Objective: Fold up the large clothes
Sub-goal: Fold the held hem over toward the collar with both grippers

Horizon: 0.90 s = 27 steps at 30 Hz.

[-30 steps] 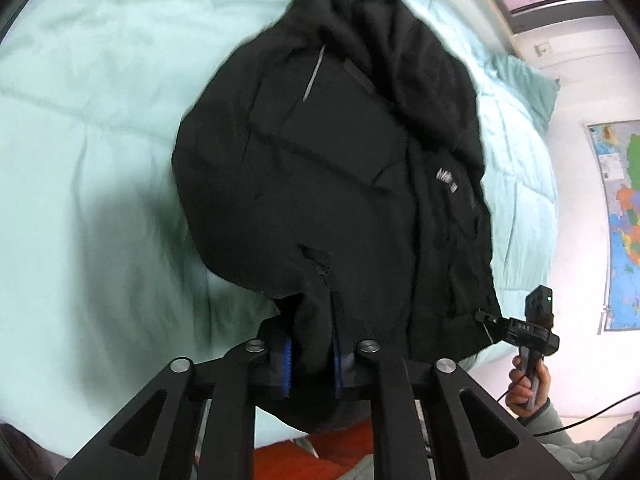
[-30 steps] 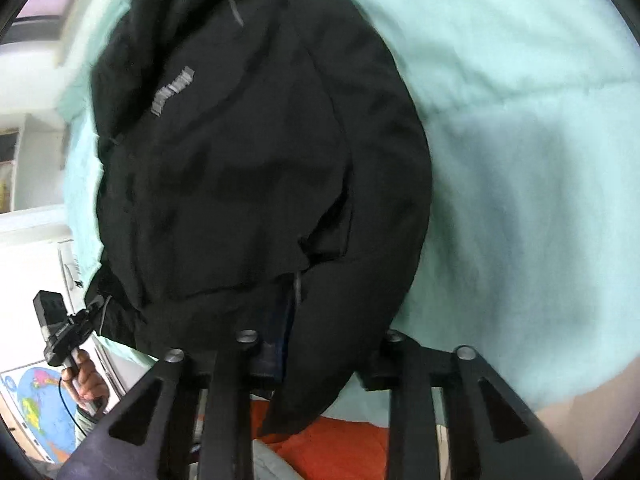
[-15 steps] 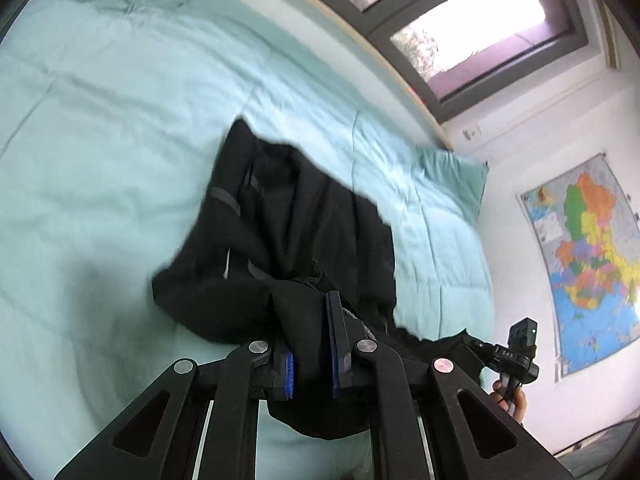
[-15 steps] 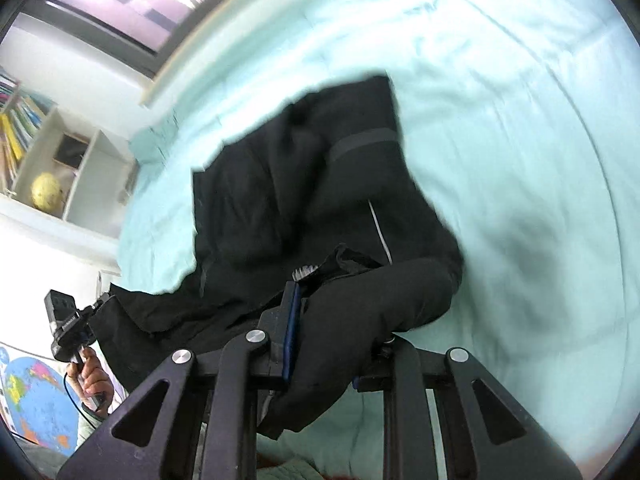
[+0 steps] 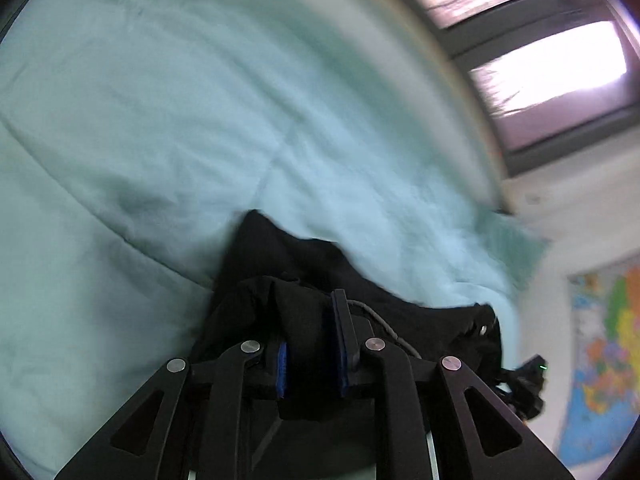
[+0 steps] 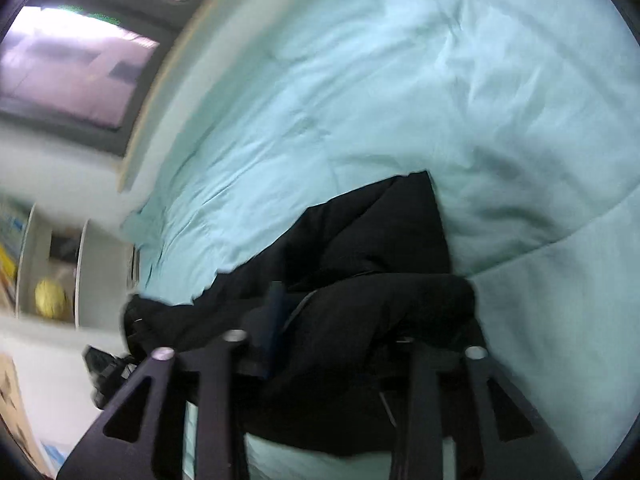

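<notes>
On the near side of the pale green quilt [image 5: 160, 128], the left gripper [image 5: 312, 344] is pinching a fold of the black jacket [image 5: 296, 264], which is lying bunched on the quilt; further right, the right gripper [image 6: 336, 320] is clamping another fold of it.

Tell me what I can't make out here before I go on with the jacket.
- Right gripper, right wrist view: far finger buried under black jacket; closure unclear.
- Jacket's near hem: cut off by the gripper frames in both views.
- Left gripper pinches cloth; how many layers is hidden.
- Wall map, left wrist view: motion-blurred.
</notes>
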Tool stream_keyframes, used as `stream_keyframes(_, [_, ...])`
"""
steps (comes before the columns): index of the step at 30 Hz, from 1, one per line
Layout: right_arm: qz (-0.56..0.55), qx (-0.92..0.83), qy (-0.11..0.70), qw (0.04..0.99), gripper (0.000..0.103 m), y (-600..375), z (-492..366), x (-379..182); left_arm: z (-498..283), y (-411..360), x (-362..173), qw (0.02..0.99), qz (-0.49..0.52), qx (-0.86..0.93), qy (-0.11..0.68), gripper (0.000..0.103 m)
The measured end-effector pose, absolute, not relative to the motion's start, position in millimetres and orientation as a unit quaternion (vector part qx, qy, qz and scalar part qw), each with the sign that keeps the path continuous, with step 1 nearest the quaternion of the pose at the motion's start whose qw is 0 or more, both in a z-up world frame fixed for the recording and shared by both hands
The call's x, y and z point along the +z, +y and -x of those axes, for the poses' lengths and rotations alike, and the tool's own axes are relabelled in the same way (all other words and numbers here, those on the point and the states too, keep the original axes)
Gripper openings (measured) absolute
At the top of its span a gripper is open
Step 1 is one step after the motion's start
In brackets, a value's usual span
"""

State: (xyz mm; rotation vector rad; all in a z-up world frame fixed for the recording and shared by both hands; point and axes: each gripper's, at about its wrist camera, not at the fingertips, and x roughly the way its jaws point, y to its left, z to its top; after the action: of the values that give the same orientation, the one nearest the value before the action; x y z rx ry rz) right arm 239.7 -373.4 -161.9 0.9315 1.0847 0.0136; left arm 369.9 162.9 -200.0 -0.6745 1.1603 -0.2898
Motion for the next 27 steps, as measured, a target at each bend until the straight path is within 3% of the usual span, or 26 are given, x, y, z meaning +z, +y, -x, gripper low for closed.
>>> stream_keyframes(6, [-0.447,-0.039,0.56,0.696,0.054,-369.9,-286.2,-260.4,-415.9,134.6,-300.0,0.735,0.296,-0.095,0.602,0.021])
stream_keyframes(13, [-0.399,-0.014,0.573,0.716,0.055,-368.1,-292.2,-243.1,-414.0,146.4,-275.9,0.733,0.281,-0.142,0.603,0.023])
stream_keyframes(16, [-0.381,0.008,0.562,0.734,0.055,-370.8,-282.9,-211.5,-397.3,158.0,-242.1,0.733,0.272,-0.188,0.594,0.045])
stream_keyframes(17, [-0.374,0.018,0.557,0.741,0.056,-370.9,-277.4,-197.6,-389.5,164.7,-227.2,0.738,0.273,-0.2,0.583,0.059])
stream_keyframes(20, [-0.361,0.042,0.55,0.752,0.057,-370.0,-265.1,-171.1,-373.6,177.3,-193.9,0.751,0.28,-0.226,0.553,0.063])
stream_keyframes(23, [-0.329,0.048,0.549,0.767,0.059,-363.5,-255.1,-148.9,-364.1,184.0,-169.6,0.778,0.246,-0.227,0.532,0.081])
stream_keyframes(27, [-0.215,0.019,0.563,0.797,0.062,-344.2,-256.0,-138.2,-383.6,168.1,-185.5,0.79,0.189,-0.201,0.547,0.081])
